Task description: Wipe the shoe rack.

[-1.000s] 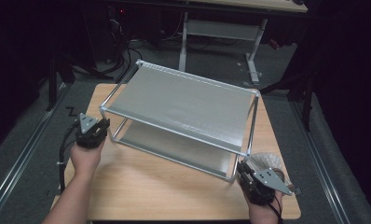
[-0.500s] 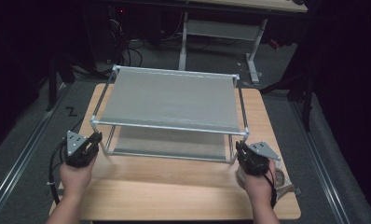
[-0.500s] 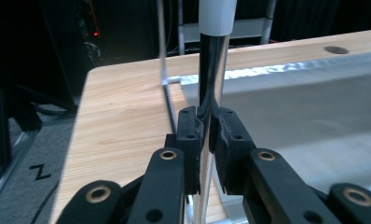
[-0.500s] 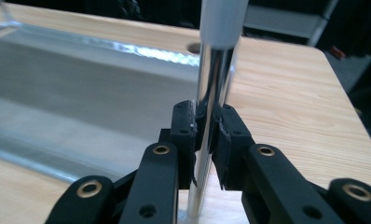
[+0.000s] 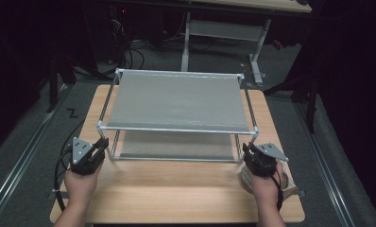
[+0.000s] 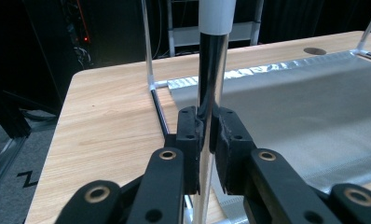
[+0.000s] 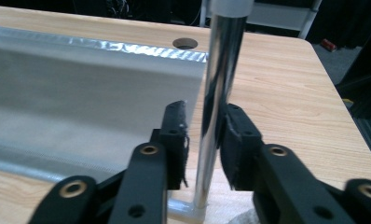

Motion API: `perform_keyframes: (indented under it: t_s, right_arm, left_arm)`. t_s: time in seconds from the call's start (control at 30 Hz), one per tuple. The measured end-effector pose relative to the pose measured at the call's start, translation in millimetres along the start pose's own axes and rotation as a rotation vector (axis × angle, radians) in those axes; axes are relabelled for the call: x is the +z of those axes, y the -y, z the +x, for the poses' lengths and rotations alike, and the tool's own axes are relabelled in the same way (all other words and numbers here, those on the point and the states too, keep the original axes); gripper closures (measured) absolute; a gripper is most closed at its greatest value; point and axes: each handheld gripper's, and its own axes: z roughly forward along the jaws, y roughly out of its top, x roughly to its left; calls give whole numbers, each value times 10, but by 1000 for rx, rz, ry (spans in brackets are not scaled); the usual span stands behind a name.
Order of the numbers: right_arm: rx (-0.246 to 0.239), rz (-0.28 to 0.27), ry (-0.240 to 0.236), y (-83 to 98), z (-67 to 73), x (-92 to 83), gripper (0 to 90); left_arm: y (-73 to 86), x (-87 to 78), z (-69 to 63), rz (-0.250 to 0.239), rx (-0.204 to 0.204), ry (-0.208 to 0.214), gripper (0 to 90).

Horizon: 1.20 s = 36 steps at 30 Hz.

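A two-tier metal rack point(image 5: 176, 101) with grey shelves stands square on the wooden table point(image 5: 176, 194). My left gripper point(image 5: 102, 145) is at its front left corner. In the left gripper view the left gripper point(image 6: 208, 116) is shut on the chrome front left post point(image 6: 210, 70), both pads pressed to it. My right gripper point(image 5: 248, 150) is at the front right corner. Its jaws have just been opening. In the right gripper view the front right post point(image 7: 223, 60) stands between the right gripper's point(image 7: 204, 114) jaws, with a gap beside the left pad point(image 7: 176, 140).
The rack's lower shelf point(image 5: 176, 144) lies just above the table top. A round cable hole point(image 7: 185, 44) is in the table behind the rack. A pale crumpled thing point(image 5: 245, 178) lies by the right hand. Another table's frame point(image 5: 224, 28) and cables point(image 5: 129, 52) stand behind.
The rack has swung from skewed to square with the table's front edge, both hands moving with its front corners. The right jaws have parted from the post.
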Motion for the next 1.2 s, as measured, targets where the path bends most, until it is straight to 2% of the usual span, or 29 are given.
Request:
perform_keyframes:
  t_s: [0.03, 0.1, 0.3, 0.4, 0.5, 0.57, 0.67, 0.7, 0.77, 0.8, 0.83, 0.87, 0.97, 1.07, 1.2]
  right_arm:
    - [0, -3, 3, 13, 26, -27, 684]
    - [-1, -20, 4, 34, 56, -88, 636]
    - [14, -67, 9, 71, 154, -330, 523]
    - [3, -90, 8, 98, 245, -452, 494]
    - [-44, -108, -17, 124, 390, -533, 477]
    - [-72, -114, -58, 139, 513, -553, 461]
    - [-115, -93, -134, 200, 701, -511, 432]
    - [-131, -81, -152, 253, 768, -473, 420]
    - [-148, -46, -190, 361, 847, -393, 403]
    - [-157, -29, -198, 407, 874, -359, 397]
    - [-173, 1, -201, 486, 908, -305, 379]
    - [-181, 29, -194, 538, 927, -272, 380]
    - [-149, 61, -203, 590, 941, -238, 376]
    - [-150, 60, -191, 601, 934, -251, 371]
    - [-152, 70, -177, 633, 895, -265, 370]
  left_arm:
    - [-3, -3, 14, -5, -13, 8, 792]
    - [-3, -40, 13, -9, -28, 5, 716]
    - [94, -302, -167, -27, -53, -10, 611]
    - [130, -439, -335, -43, -66, 36, 599]
    - [139, -467, -574, -42, -58, 109, 577]
    - [165, -406, -783, -16, -24, 167, 558]
    - [285, -294, -1033, 32, 63, 235, 527]
    - [331, -275, -1075, 35, 74, 255, 512]
    - [430, -216, -1164, 66, 115, 325, 510]
    - [459, -190, -1222, 100, 165, 355, 496]
    - [476, -187, -1256, 108, 197, 365, 478]
    - [487, -191, -1273, 105, 213, 368, 478]
    - [486, -187, -1309, 108, 204, 397, 478]
    - [490, -177, -1324, 110, 222, 403, 475]
    - [489, -150, -1307, 116, 209, 406, 475]
